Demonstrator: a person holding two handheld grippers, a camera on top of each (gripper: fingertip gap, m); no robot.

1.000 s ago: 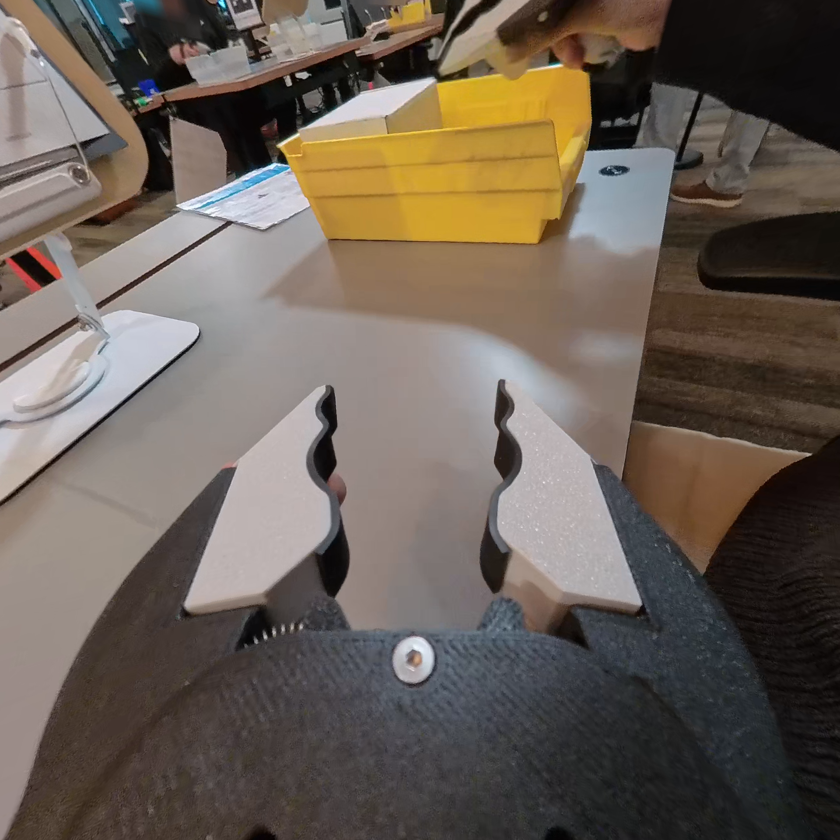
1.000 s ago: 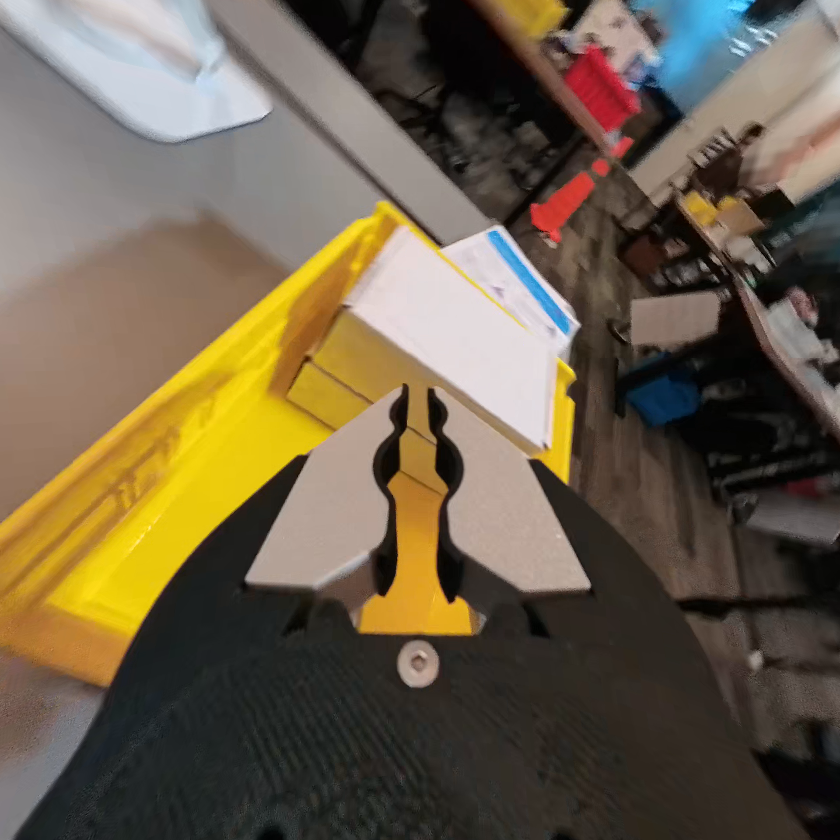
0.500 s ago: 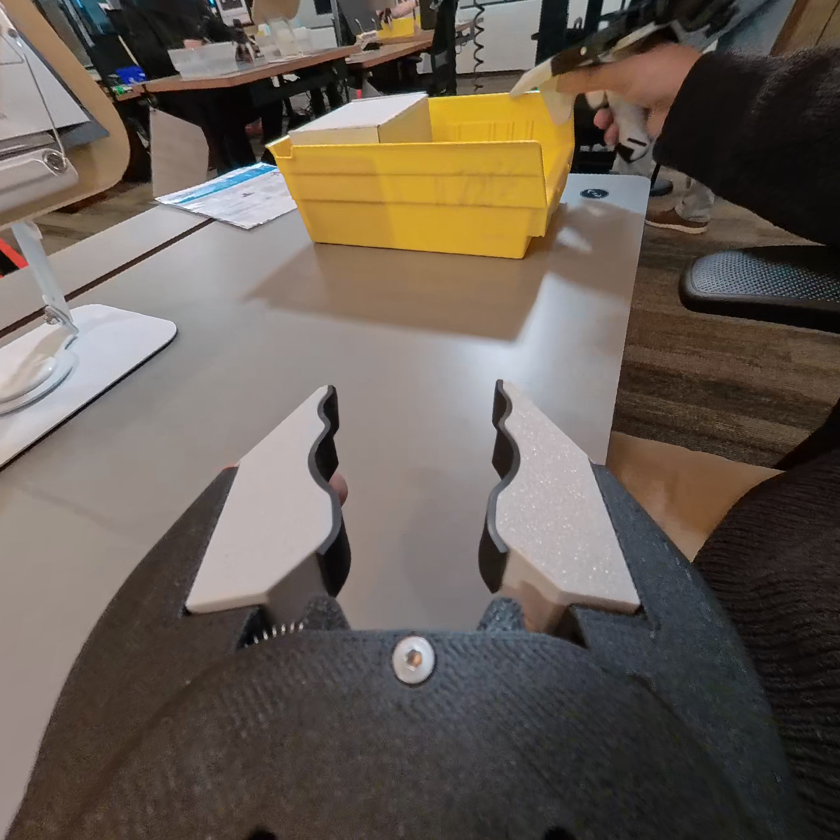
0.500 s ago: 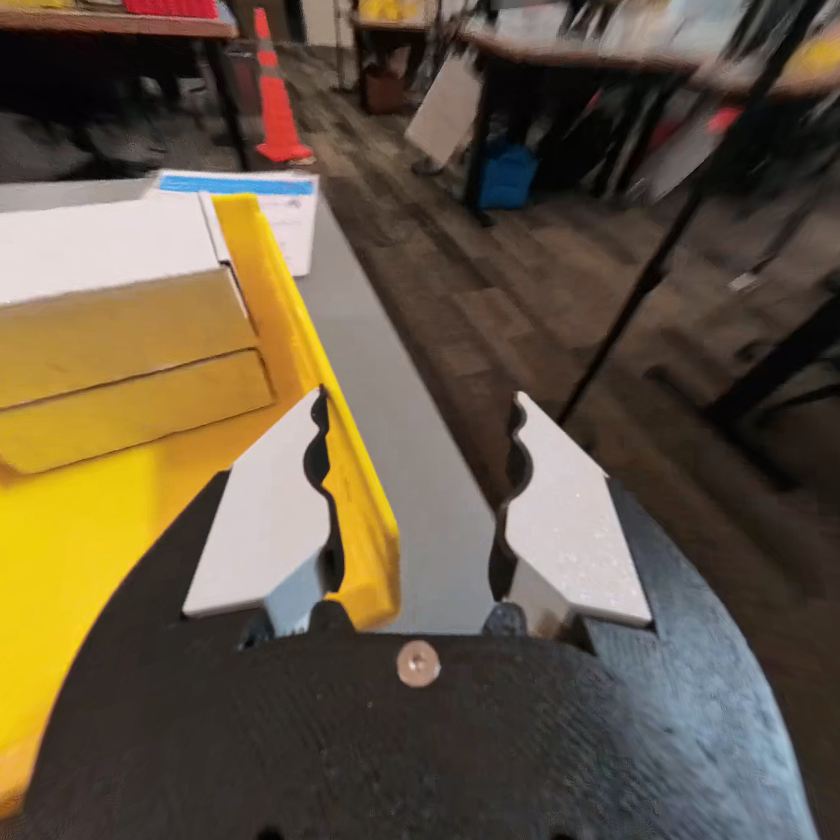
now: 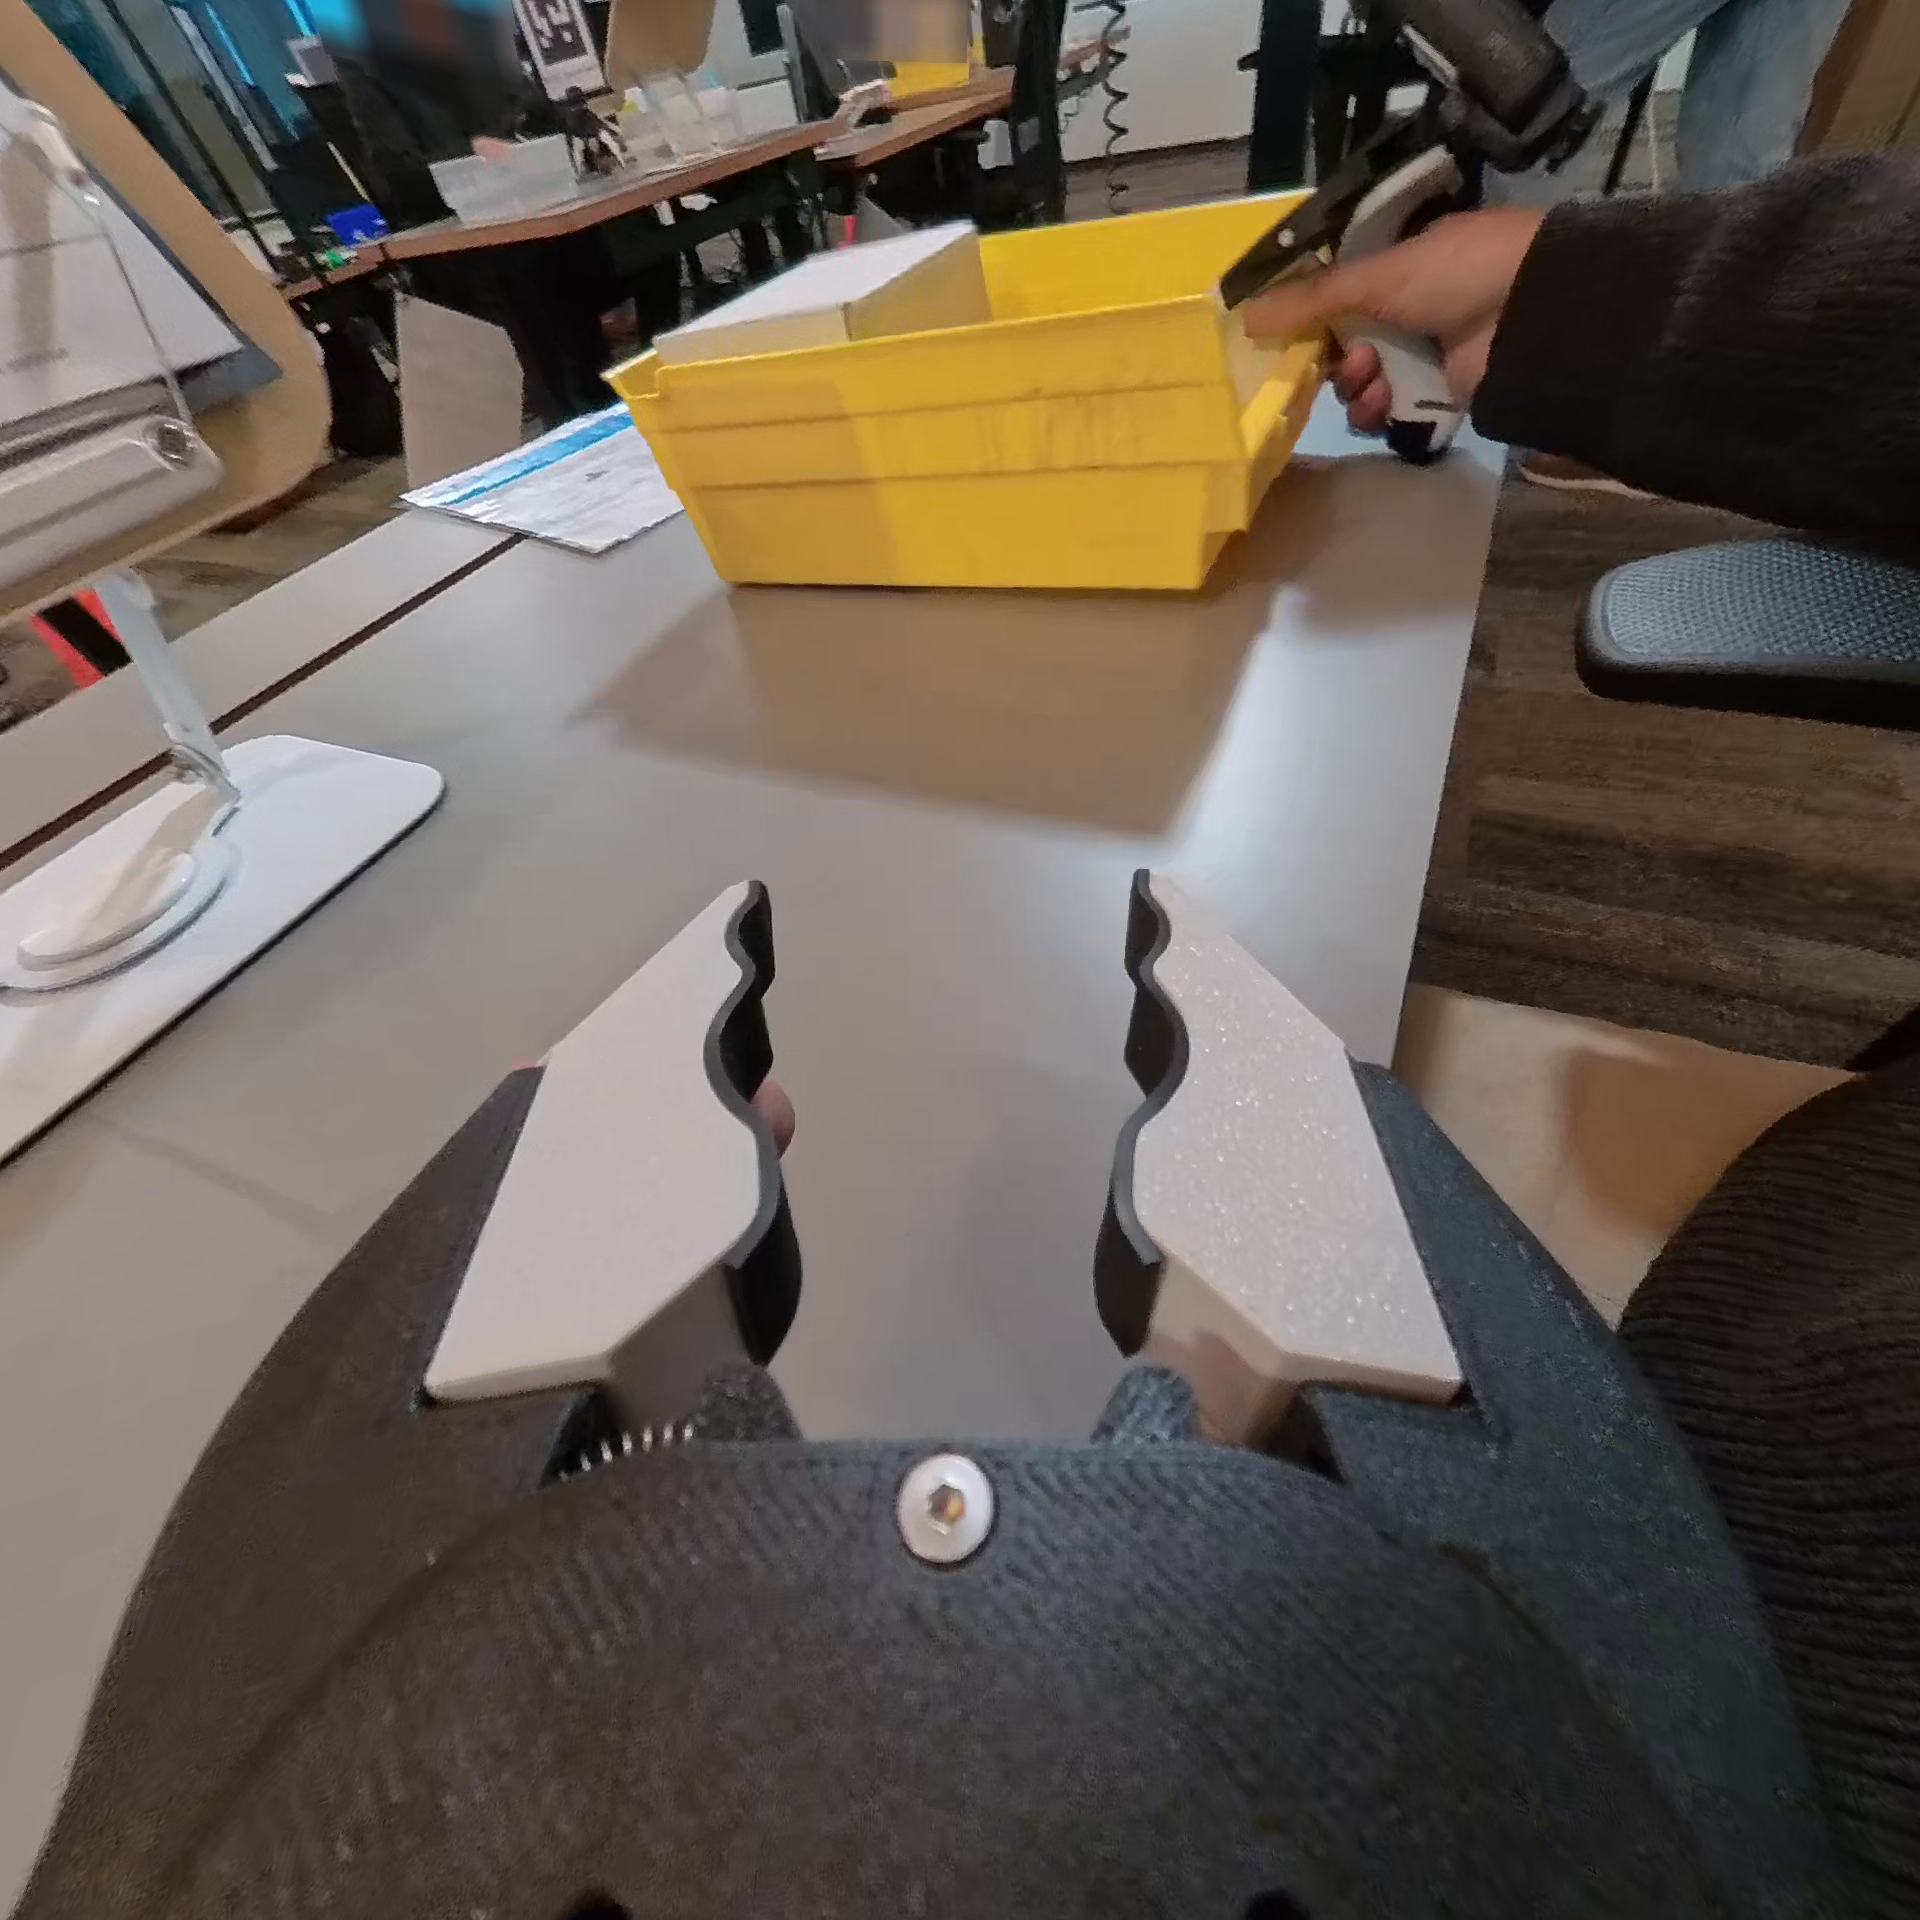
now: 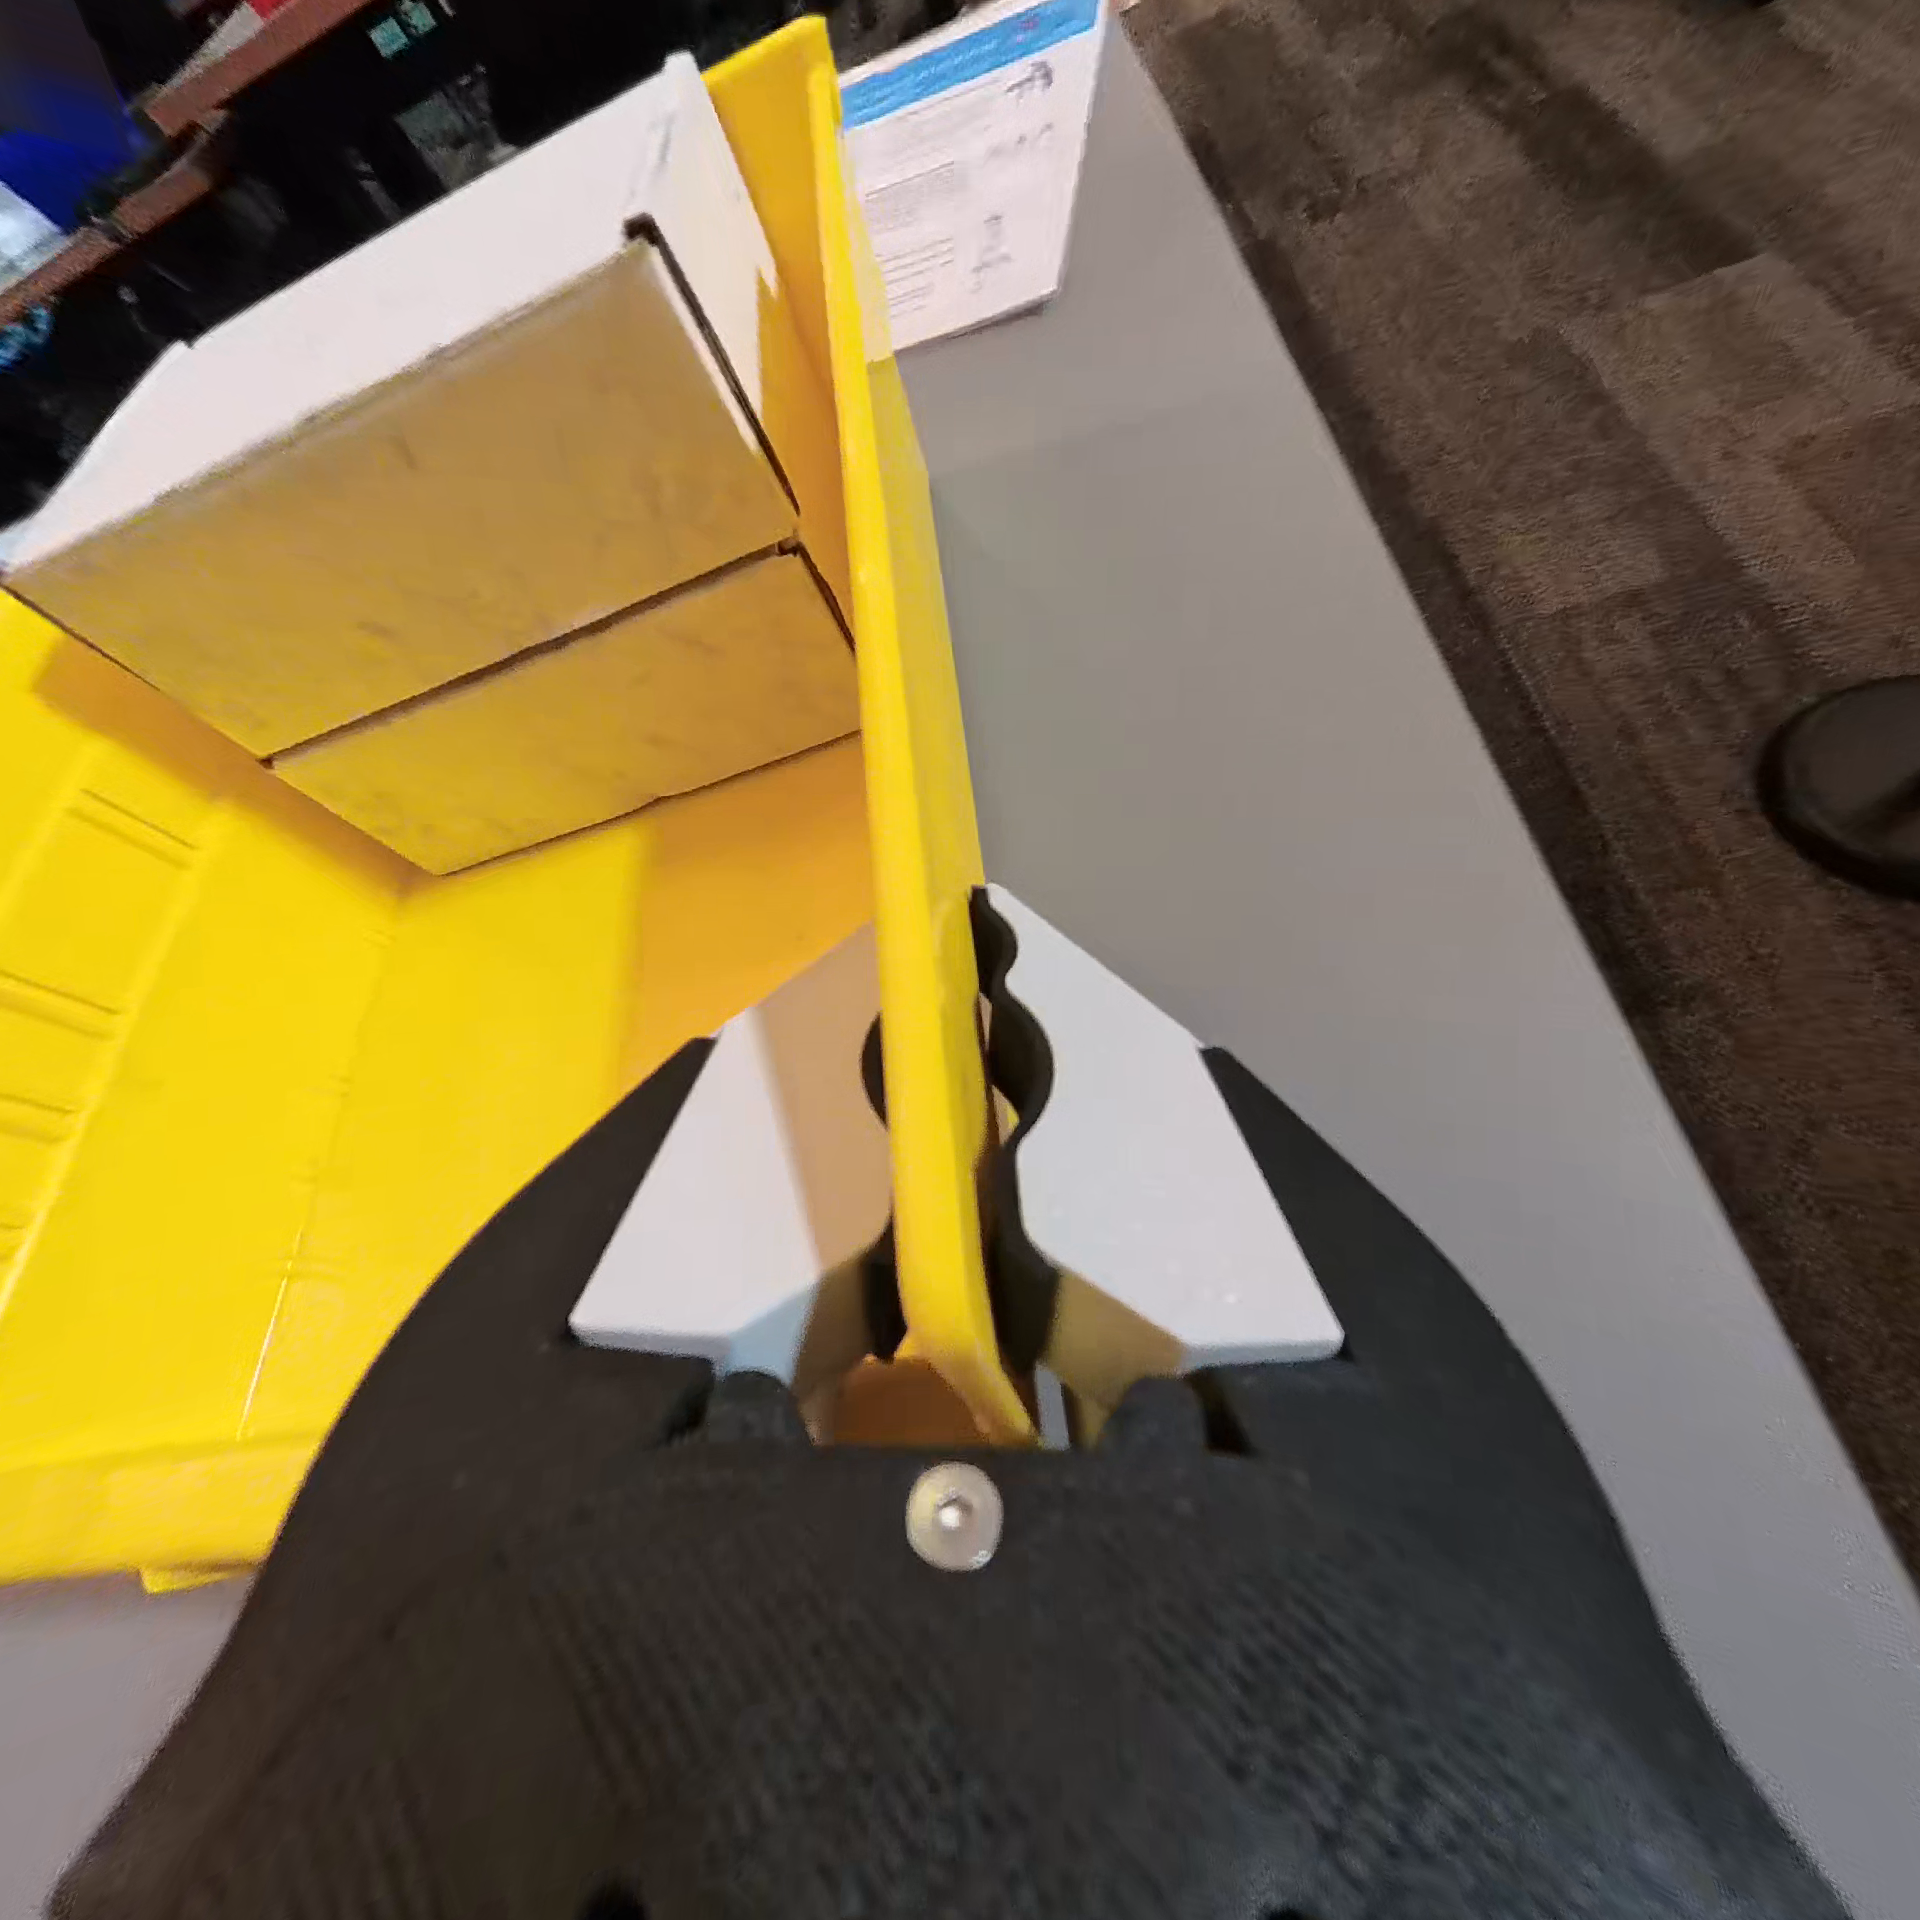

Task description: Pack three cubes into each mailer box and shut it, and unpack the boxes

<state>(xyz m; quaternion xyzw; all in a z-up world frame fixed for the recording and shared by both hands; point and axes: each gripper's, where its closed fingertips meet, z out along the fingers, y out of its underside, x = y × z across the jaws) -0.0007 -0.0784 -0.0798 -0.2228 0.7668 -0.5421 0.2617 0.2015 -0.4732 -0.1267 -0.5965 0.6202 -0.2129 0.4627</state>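
Your right gripper [image 6: 940, 1049] is clenched on the side wall of the yellow bin [image 6: 312, 1091]: one finger sits inside the wall, the other outside, and the thin yellow rim runs up between them. In the left wrist view the same gripper [image 5: 1262, 286] shows far off at the bin's right-hand end, with your hand [image 5: 1392, 301] wrapped round its white handle.

Two mailer boxes [image 6: 416, 582] lie stacked flat inside the bin, pushed into the far corner against the wall you grip. Both are closed. Their tops are white and their side faces plain pale cardboard, tinted yellow by the bin around them. A dark seam marks where the upper box rests on the lower one, and a folded flap edge shows at the upper box's near corner. From the left wrist view the top box [image 5: 831, 301] pokes above the bin's [image 5: 966, 457] rim at its left end. The rest of the bin floor that you can see is bare yellow plastic.

Your left gripper [image 5: 945, 914] is released, its fingers spread wide with only the grey table [image 5: 831, 748] between them. It is held low over the near part of the table, well apart from the bin.

A printed sheet [image 5: 551, 488] with a blue band lies on the table just beyond the bin. A white stand base [image 5: 208, 862] sits at the left edge.
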